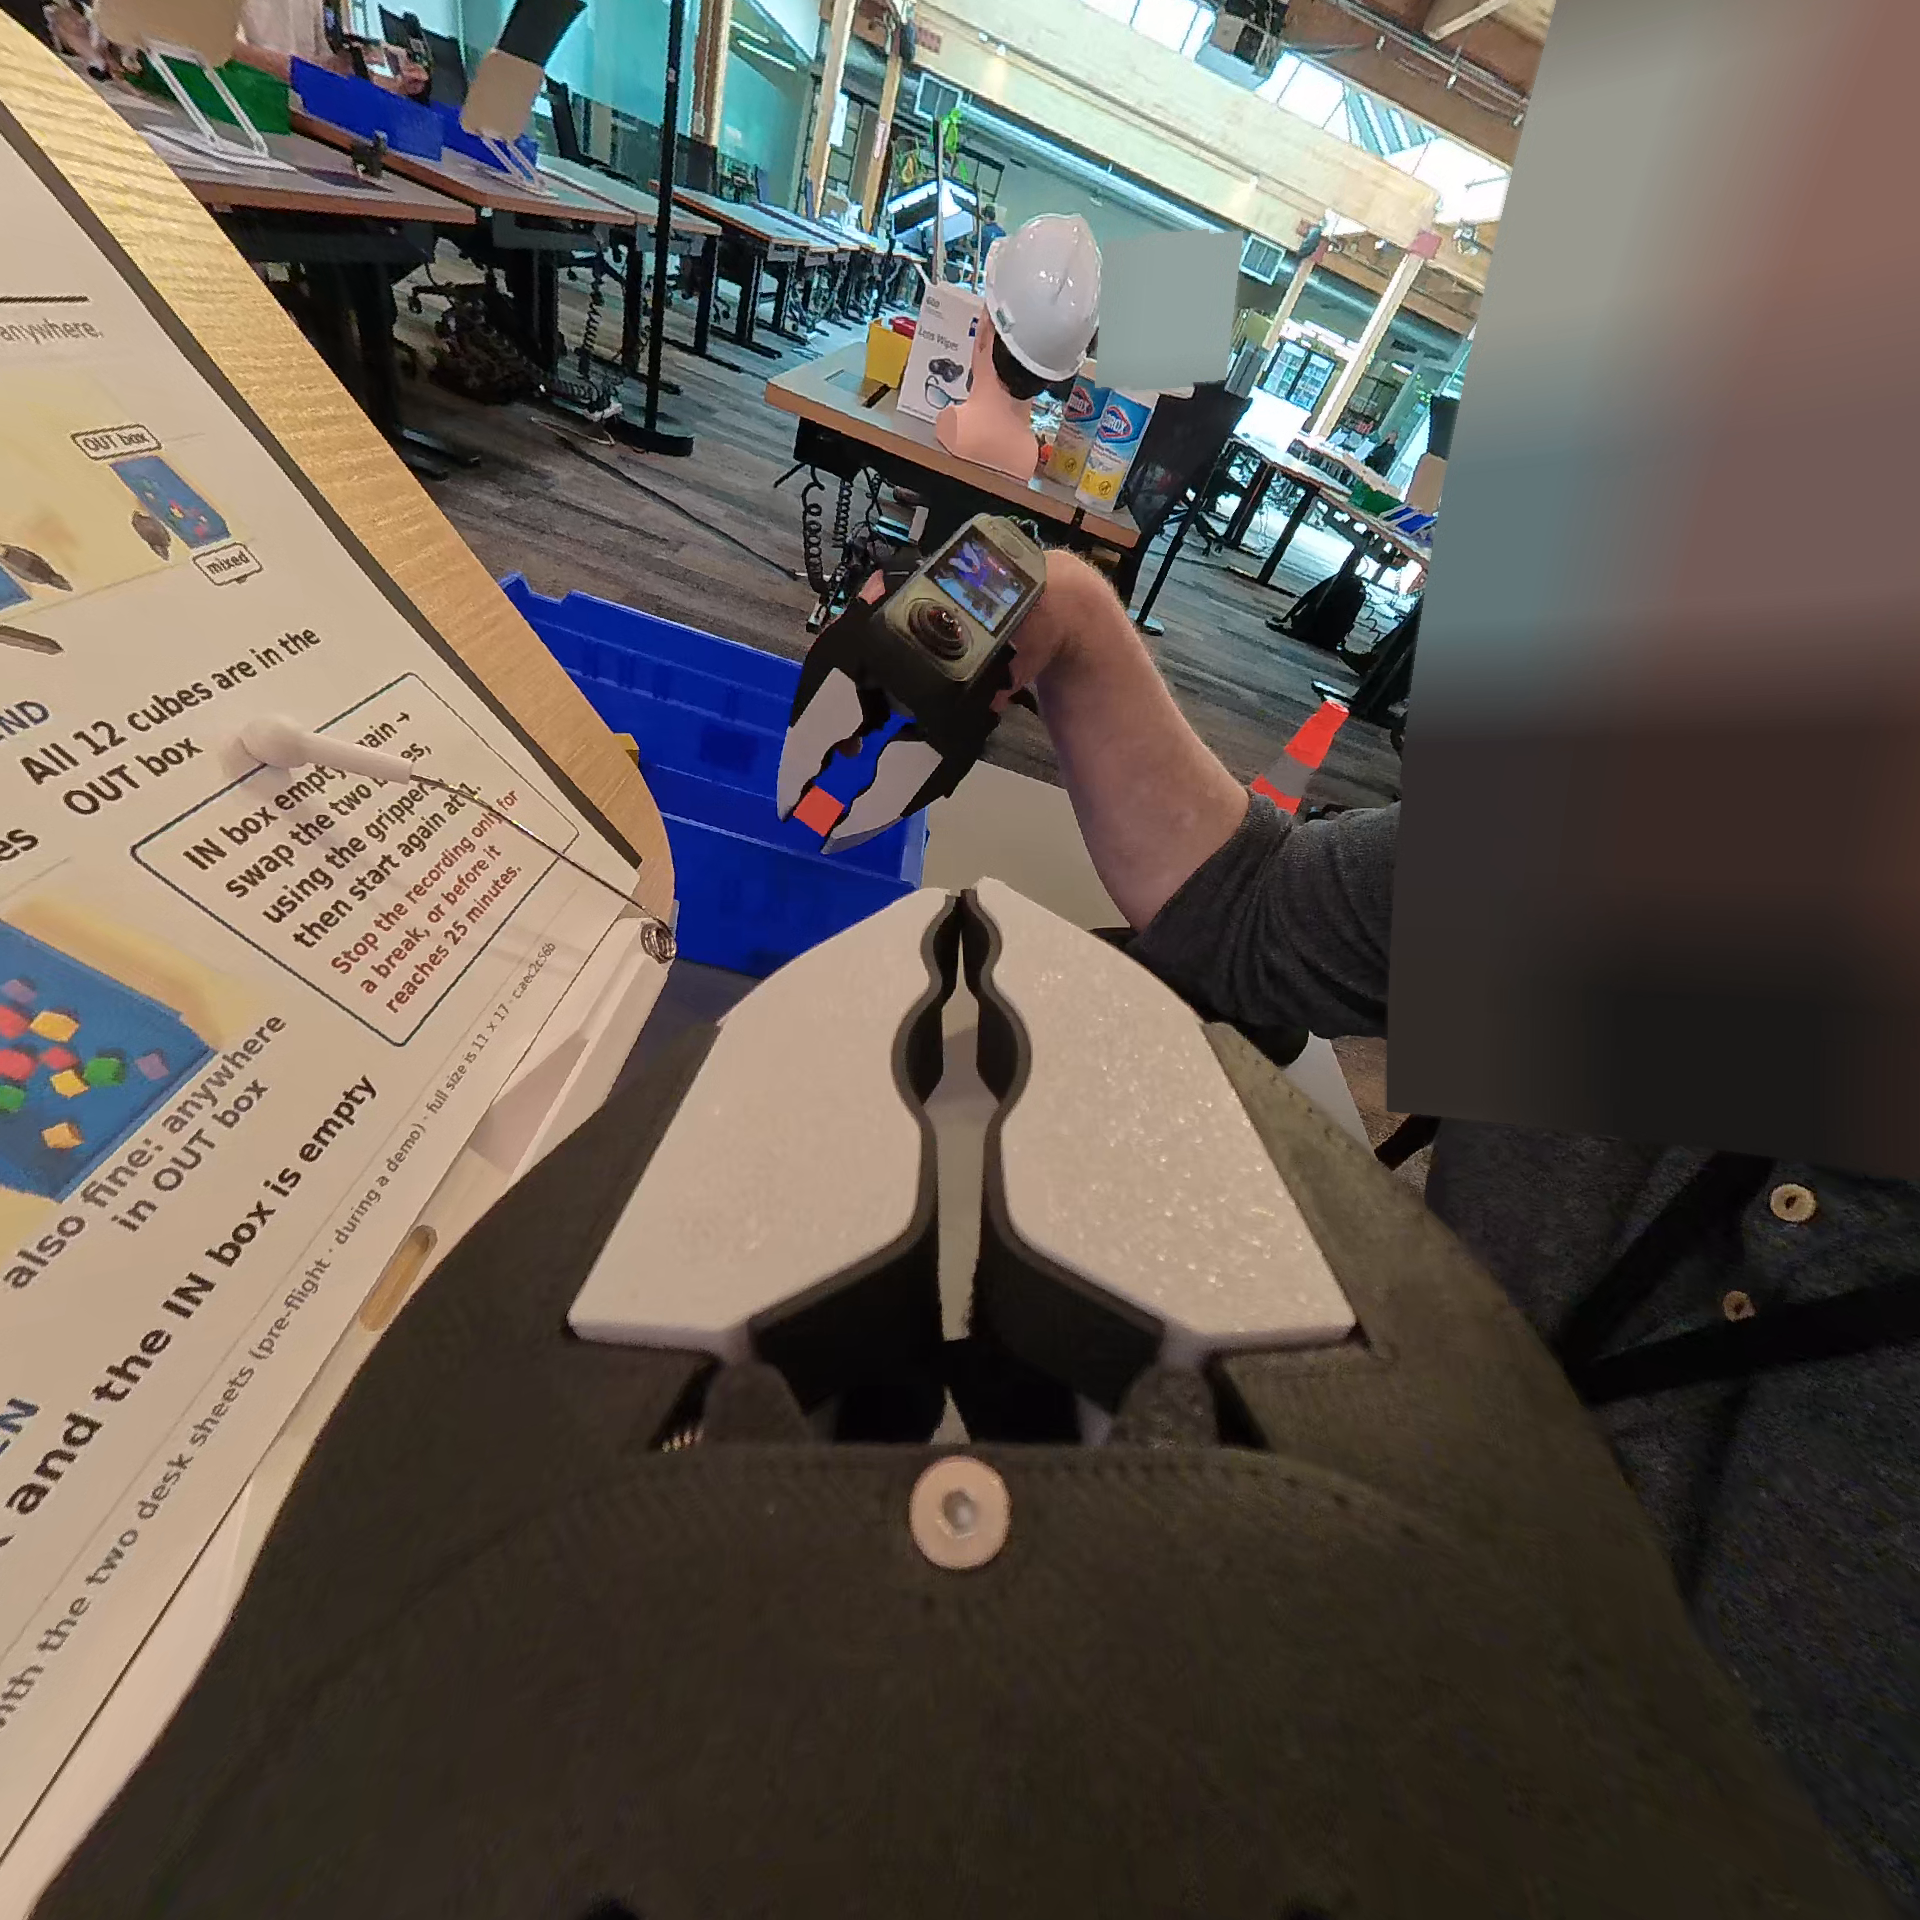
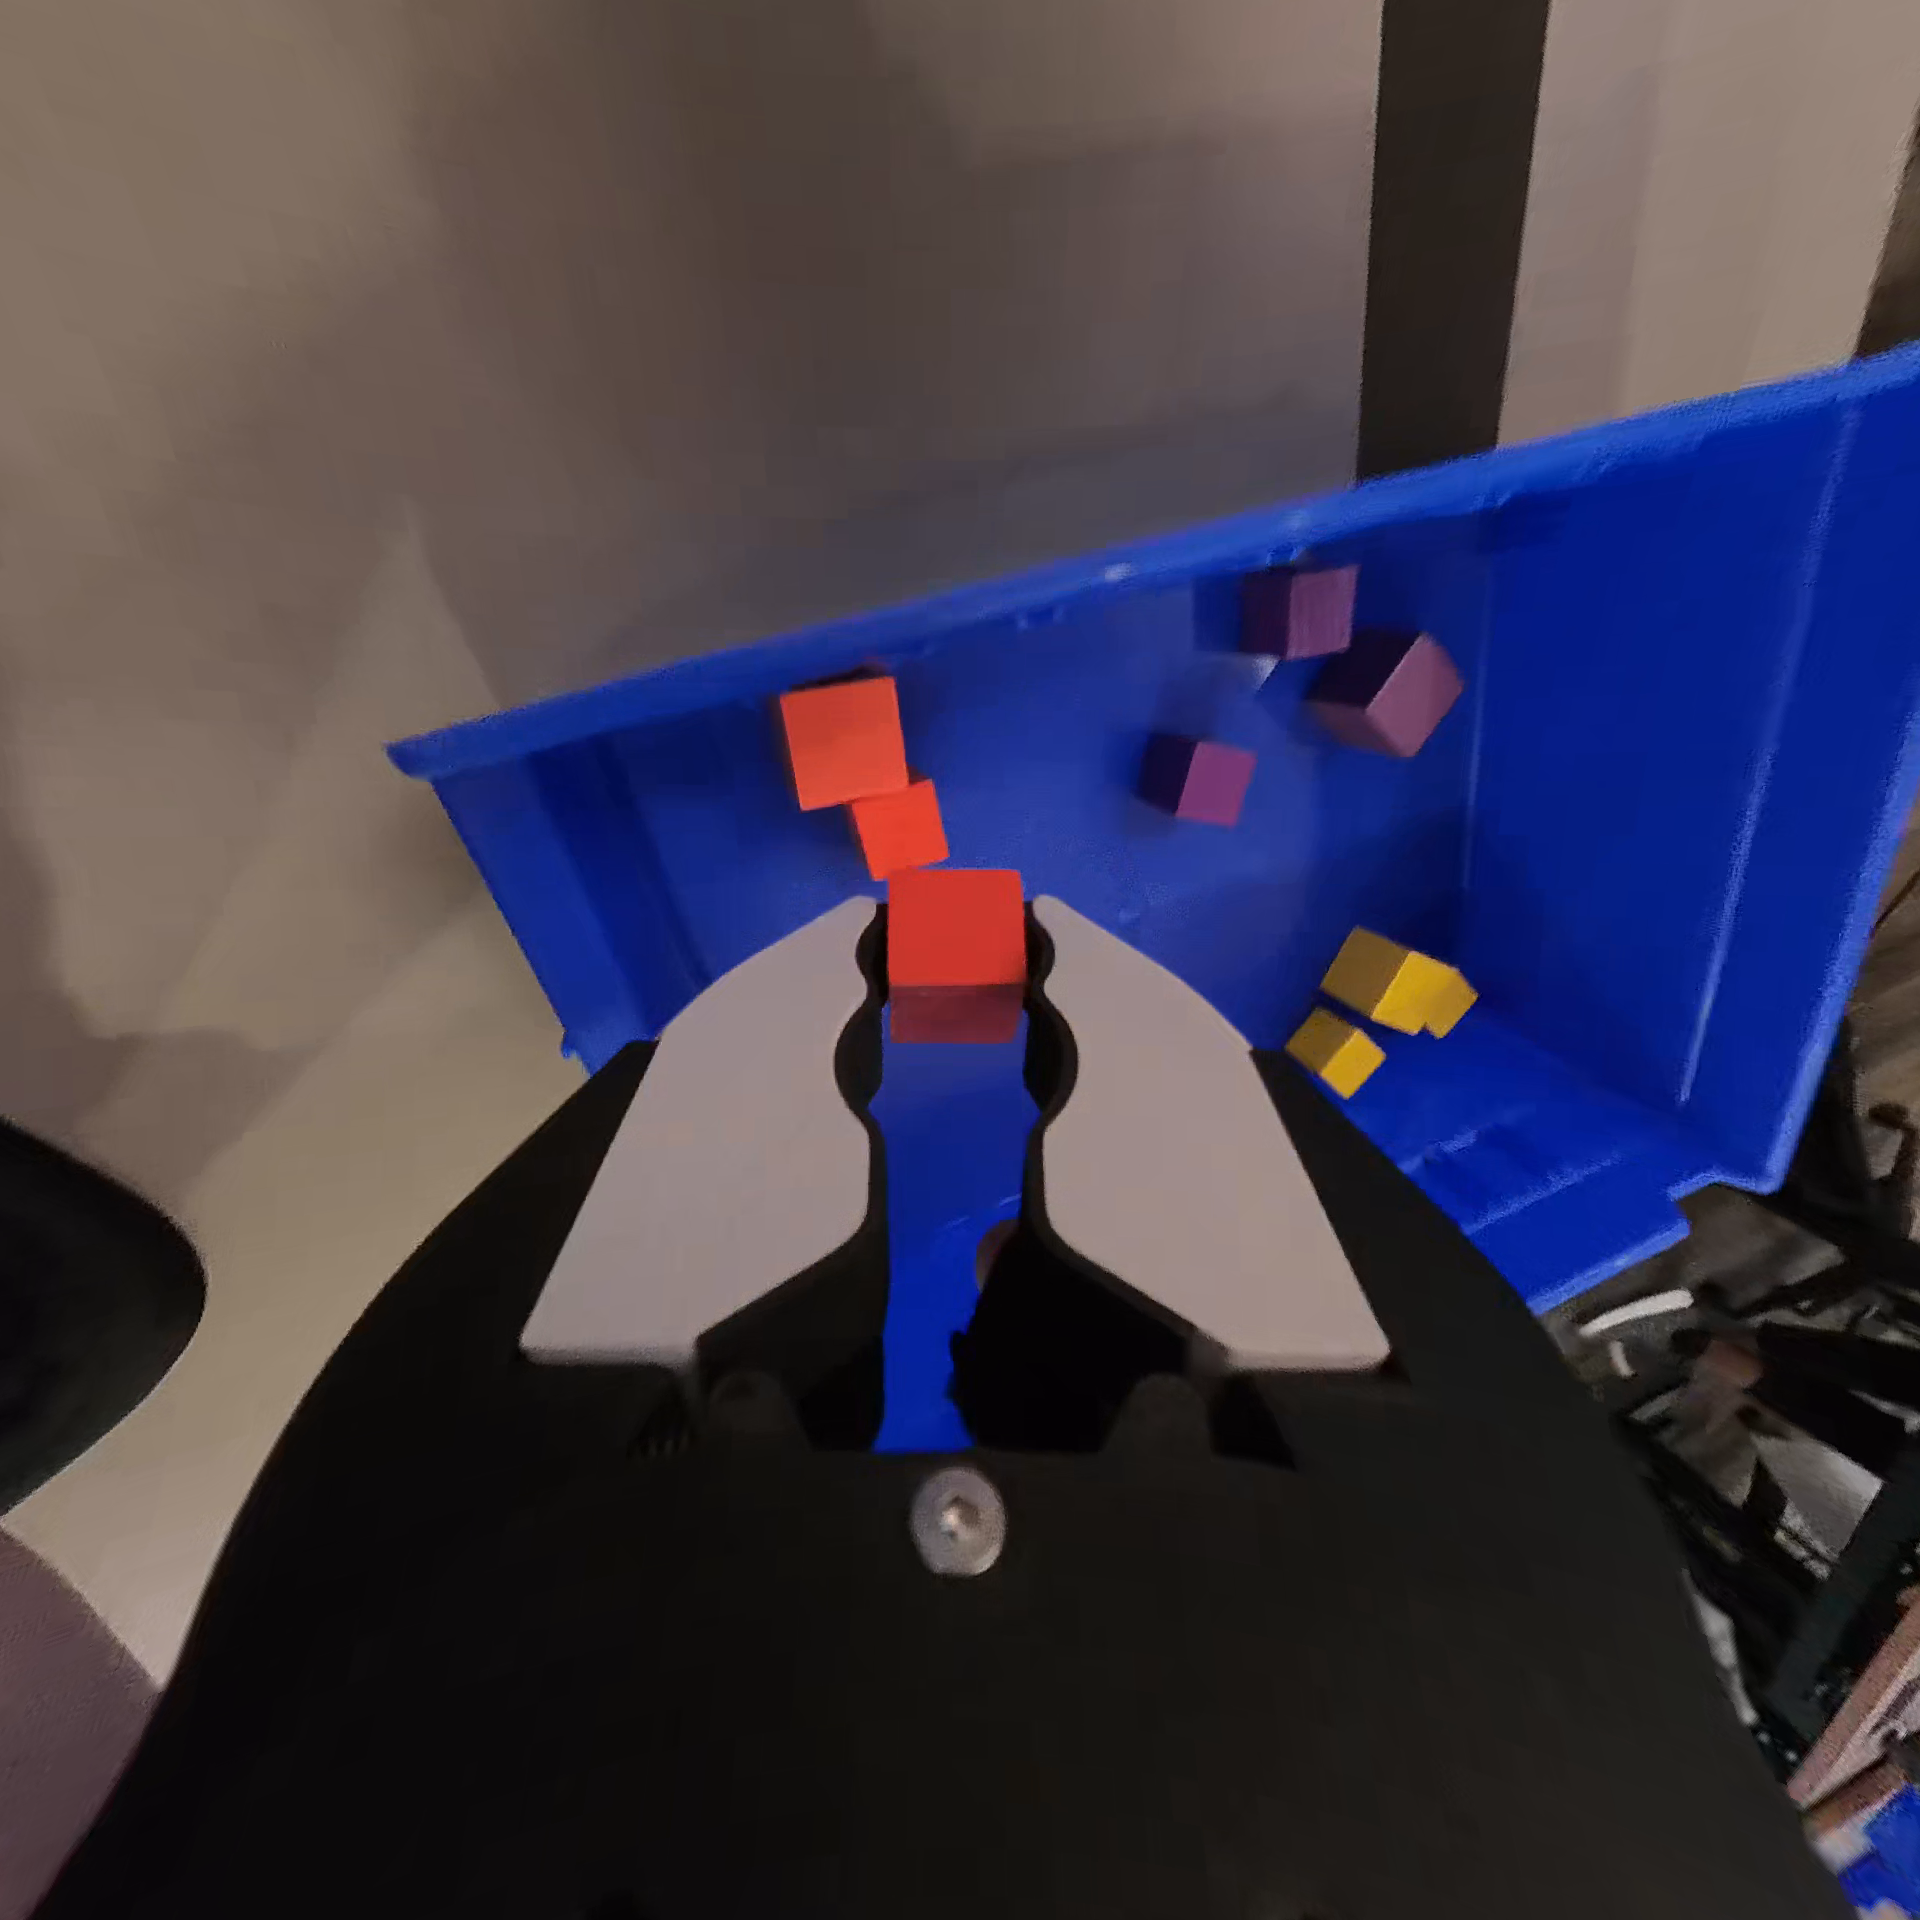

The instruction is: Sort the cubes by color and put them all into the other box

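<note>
Only the right wrist view shows sorted cubes [image 2: 1288, 764] beneath the right claw [image 2: 956, 940] gripping a red cube [image 2: 954, 930].

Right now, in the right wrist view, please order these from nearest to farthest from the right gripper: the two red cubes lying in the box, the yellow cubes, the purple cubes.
From the right gripper, which holds a red cube:
1. Red cubes in the blue box, just ahead, then.
2. Yellow cubes, to the right, near corner.
3. Purple cubes, far right corner.
</note>
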`<action>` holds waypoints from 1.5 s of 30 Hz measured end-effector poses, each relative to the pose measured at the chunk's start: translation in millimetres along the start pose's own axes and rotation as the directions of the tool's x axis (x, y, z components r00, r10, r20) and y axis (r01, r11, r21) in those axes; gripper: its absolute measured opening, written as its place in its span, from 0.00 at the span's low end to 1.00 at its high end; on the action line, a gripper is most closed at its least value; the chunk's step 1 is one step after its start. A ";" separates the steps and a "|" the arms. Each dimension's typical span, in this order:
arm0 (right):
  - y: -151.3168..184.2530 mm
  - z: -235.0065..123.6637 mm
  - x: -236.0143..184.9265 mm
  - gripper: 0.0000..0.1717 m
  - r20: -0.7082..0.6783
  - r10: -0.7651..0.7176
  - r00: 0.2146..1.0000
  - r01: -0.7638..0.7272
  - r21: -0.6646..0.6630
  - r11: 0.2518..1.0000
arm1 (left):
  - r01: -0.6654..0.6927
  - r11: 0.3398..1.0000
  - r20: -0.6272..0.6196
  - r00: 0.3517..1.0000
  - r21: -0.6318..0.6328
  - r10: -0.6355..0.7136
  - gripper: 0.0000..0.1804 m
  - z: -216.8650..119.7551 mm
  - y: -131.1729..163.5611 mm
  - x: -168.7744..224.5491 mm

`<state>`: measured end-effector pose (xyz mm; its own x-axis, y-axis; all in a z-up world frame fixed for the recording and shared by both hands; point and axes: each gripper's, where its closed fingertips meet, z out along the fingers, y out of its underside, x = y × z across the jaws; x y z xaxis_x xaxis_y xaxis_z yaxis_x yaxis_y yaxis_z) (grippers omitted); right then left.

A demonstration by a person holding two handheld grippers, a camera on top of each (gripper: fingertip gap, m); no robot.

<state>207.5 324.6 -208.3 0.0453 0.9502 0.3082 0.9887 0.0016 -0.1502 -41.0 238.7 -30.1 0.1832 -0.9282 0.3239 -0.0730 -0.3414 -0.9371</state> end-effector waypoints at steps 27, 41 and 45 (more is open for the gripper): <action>16.2 20.8 3.7 0.14 0.005 0.043 0.999 -0.042 -0.098 0.994 | -0.081 0.996 0.163 0.983 -0.026 0.084 0.00 -26.9 -8.9 -21.5; -10.1 20.2 9.0 0.10 -0.070 -0.041 0.997 0.037 -0.060 0.998 | -0.004 0.986 0.704 0.700 -0.164 0.120 0.14 -187.6 -1.4 -131.9; -11.6 20.5 7.7 0.10 -0.065 -0.045 0.997 0.041 -0.058 0.997 | 0.149 0.962 0.774 0.627 -0.227 0.086 0.19 -229.0 33.3 -162.2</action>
<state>193.5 338.3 -223.4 0.0099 0.9270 0.3750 0.9963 0.0228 -0.0827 -297.7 344.0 -84.0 0.8677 -0.4966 0.0219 -0.2659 -0.5008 -0.8237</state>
